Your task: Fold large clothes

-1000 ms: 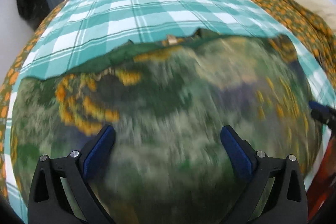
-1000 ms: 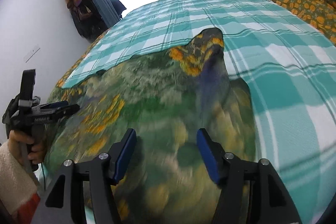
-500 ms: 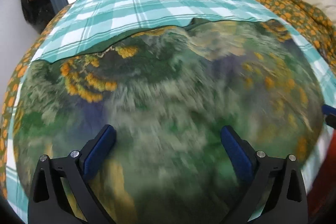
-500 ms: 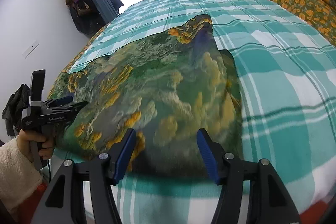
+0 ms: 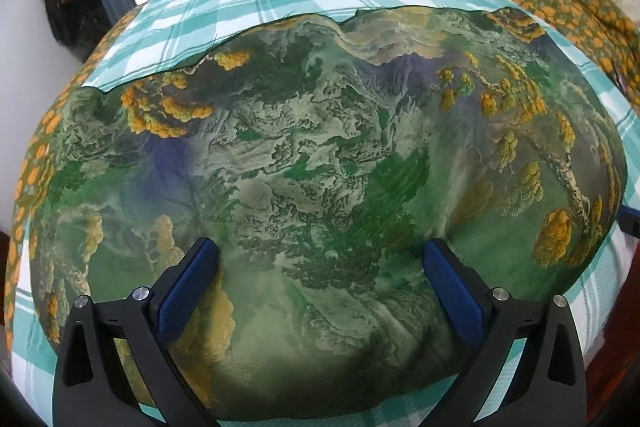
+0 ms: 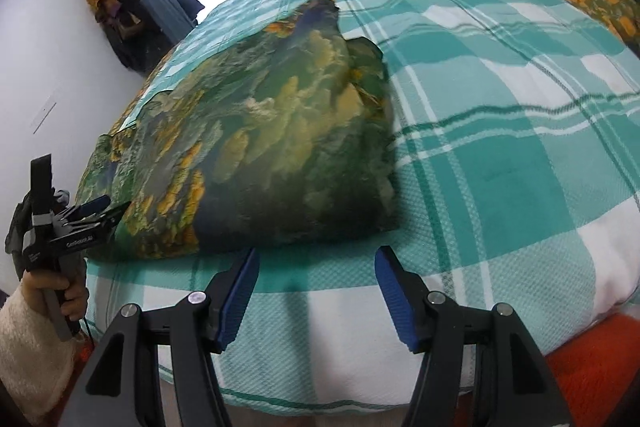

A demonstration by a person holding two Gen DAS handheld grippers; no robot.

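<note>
Left hand-held gripper [image 5: 320, 283], jaws parted and empty, above green landscape-print garment [image 5: 320, 167] on checked bed [image 6: 500, 147]; right hand-held gripper [image 6: 316, 291] likewise released, beside the garment's near edge.

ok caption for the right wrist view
Open right gripper above the checked bedspread, beside the spread green printed garment.
</note>
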